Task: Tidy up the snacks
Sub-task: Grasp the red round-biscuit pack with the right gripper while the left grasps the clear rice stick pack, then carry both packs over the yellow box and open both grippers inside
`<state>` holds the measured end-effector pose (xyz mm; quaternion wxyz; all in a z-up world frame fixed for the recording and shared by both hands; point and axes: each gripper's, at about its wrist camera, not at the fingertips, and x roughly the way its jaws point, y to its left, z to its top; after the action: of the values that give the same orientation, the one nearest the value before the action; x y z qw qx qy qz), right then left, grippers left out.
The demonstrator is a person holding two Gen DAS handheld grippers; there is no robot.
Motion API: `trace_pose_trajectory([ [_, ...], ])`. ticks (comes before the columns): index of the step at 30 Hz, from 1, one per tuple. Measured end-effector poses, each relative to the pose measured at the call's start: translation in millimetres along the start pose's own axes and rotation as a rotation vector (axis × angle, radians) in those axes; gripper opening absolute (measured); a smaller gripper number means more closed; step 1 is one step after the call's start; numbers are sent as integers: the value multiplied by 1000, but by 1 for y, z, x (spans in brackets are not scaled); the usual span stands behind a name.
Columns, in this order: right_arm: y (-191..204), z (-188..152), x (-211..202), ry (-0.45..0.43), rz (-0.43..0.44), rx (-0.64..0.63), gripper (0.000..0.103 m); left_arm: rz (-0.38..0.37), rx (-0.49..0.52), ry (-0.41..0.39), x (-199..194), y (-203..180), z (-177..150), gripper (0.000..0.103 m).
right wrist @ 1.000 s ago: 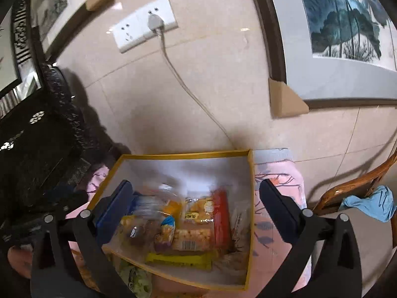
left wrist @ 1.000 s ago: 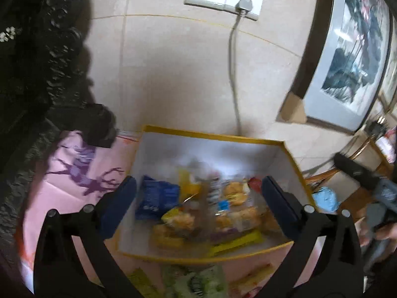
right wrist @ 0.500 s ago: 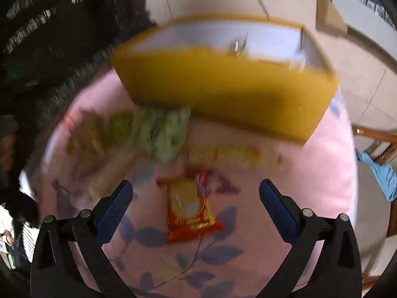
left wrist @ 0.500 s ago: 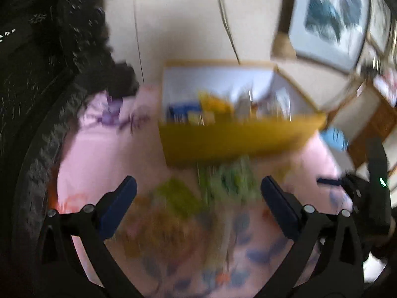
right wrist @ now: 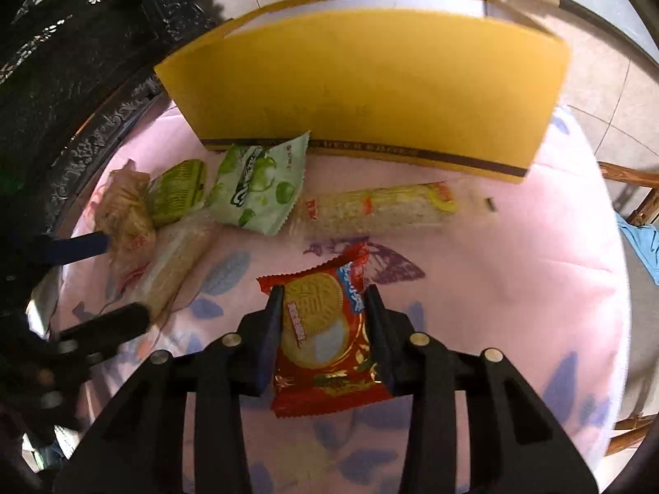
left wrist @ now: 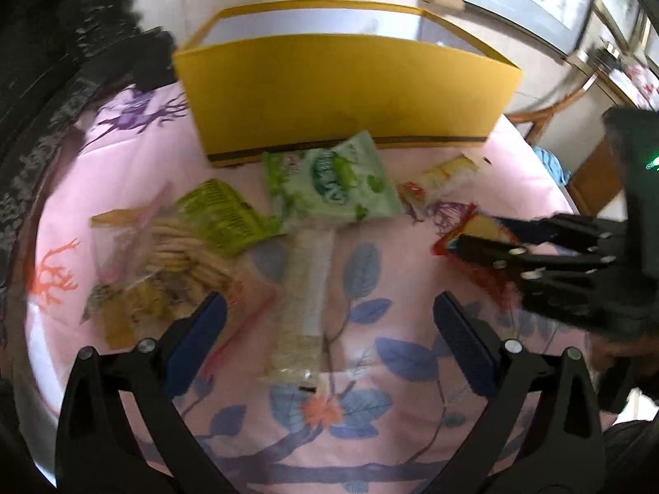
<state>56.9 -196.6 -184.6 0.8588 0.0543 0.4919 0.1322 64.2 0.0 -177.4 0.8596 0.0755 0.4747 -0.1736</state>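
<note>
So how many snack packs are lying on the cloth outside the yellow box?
6: red biscuit pack between the closing right gripper jaws; green bag, long cracker pack near box; lime pack, clear sleeve, crumpled bag left. More may hide.

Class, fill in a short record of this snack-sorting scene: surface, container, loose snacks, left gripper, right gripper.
surface: pink floral tablecloth
container: yellow box, at the back
loose snacks: green packet, long cracker pack, red biscuit packet
left gripper: open, above a clear cracker sleeve
right gripper: closing, red biscuit packet between its fingers
</note>
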Motion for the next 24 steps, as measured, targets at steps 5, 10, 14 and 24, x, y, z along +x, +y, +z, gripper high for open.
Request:
trace_pose_trajectory([
  [5,-26,-7,-40,-30,-12,100,40,20,47,55,28,-5,1,101],
  [10,-55,-17,-75,-70,-95,171,40,116,181,24,50,-19,-6,99],
  [14,-78,-22,-93,-100,-167,266,40,-27,75,70,42,-16,-3,30],
  [24,-78,-23,-133,-194,-177,295,40,-93,42,103,40,-18,5,28],
])
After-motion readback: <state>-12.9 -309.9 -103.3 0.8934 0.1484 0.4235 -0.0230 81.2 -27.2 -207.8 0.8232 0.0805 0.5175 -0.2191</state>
